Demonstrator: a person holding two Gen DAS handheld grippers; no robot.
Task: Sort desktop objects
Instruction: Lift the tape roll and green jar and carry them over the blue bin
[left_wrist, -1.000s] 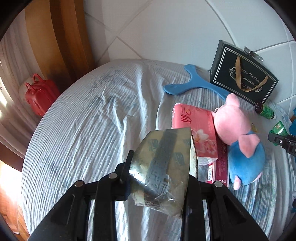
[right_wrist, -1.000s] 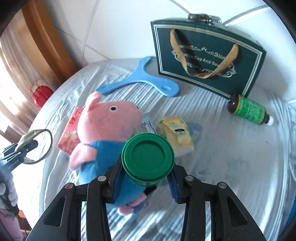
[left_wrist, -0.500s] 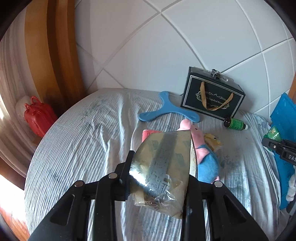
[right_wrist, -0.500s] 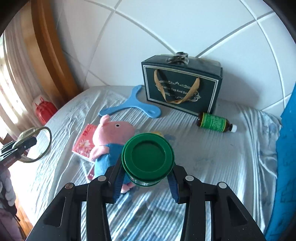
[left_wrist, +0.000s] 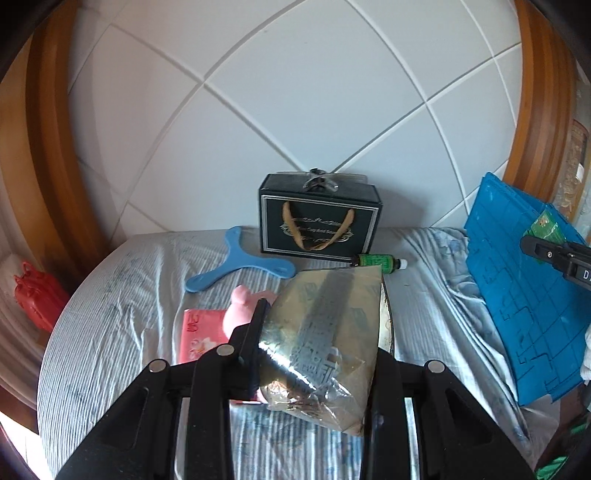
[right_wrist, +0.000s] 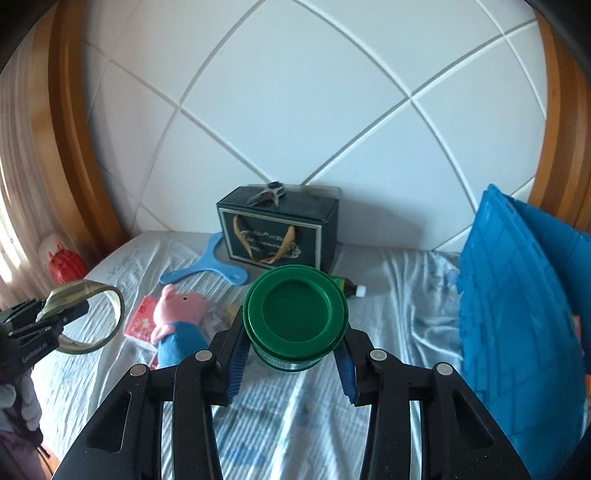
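A roll of packing tape (left_wrist: 325, 343) was clamped by the left gripper (left_wrist: 319, 332), and a green-lidded jar (right_wrist: 295, 317) by the right gripper (right_wrist: 291, 343), in front of the dark gift box (right_wrist: 280, 236).

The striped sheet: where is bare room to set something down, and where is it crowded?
The striped sheet lies bare between the small bottle and the blue crate, also in front, near the camera. Its left side, beyond the red tissue pack, is bare too. It is crowded around the plush pig, blue boomerang and dark gift bag.
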